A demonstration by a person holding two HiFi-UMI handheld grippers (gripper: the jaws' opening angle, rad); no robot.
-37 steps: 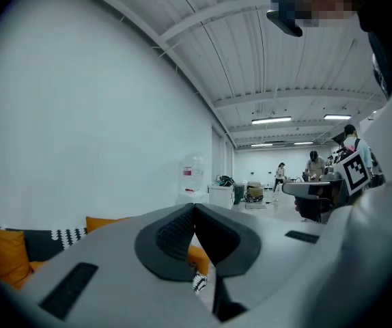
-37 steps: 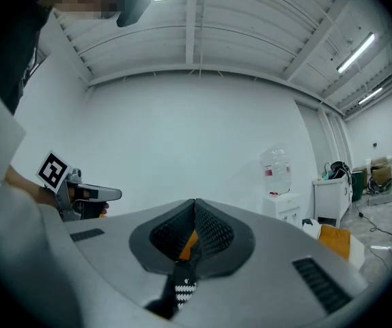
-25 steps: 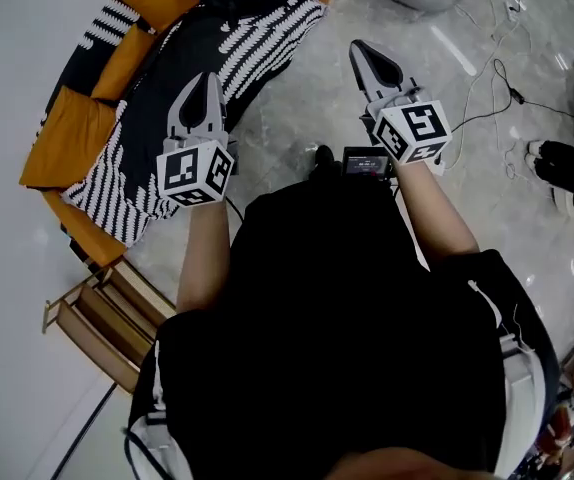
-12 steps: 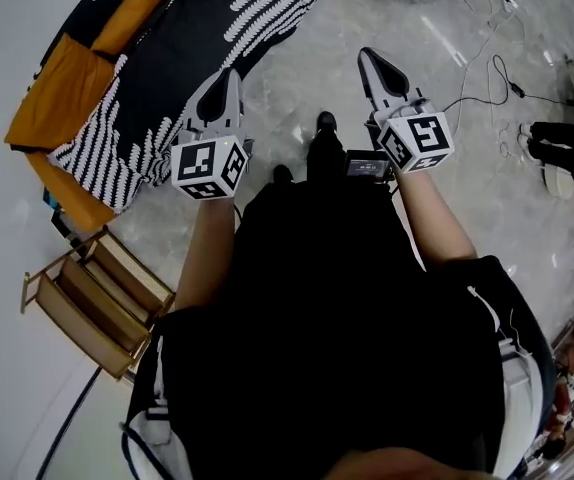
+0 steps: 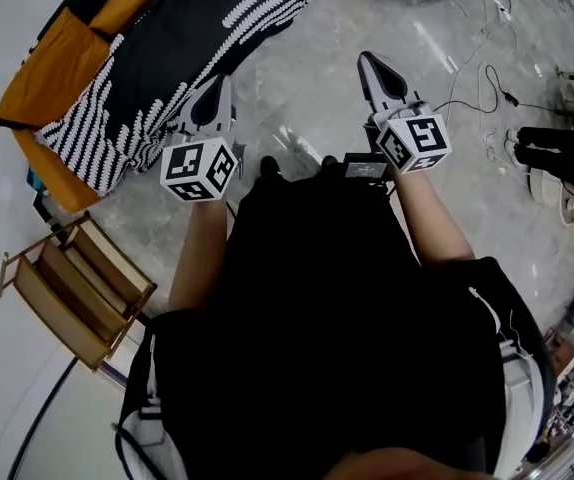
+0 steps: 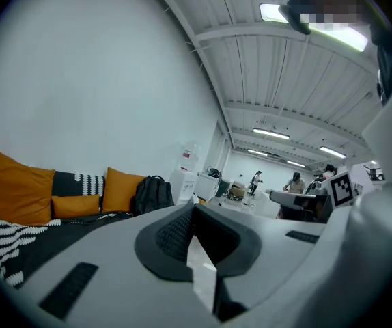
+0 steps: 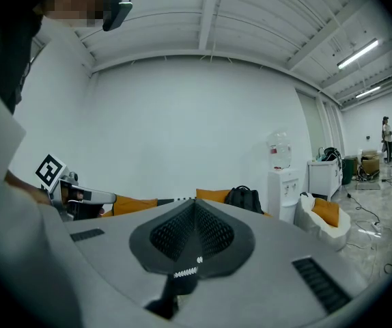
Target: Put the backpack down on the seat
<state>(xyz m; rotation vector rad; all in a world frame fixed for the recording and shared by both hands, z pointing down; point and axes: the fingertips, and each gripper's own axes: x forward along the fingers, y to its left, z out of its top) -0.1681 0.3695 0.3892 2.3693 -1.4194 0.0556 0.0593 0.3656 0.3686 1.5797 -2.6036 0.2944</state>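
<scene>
At the sofa's (image 5: 62, 180) far end, the one black backpack (image 6: 152, 194) sits on the seat, just beside the last of three orange cushions (image 6: 121, 190). Of my two grippers, the left gripper (image 5: 215, 93) and the right gripper (image 5: 375, 68) are both clenched on nothing. They hang over open floor (image 5: 307, 78) off the sofa's front edge. One wooden rack (image 5: 67, 288) stands near the sofa's near end.
</scene>
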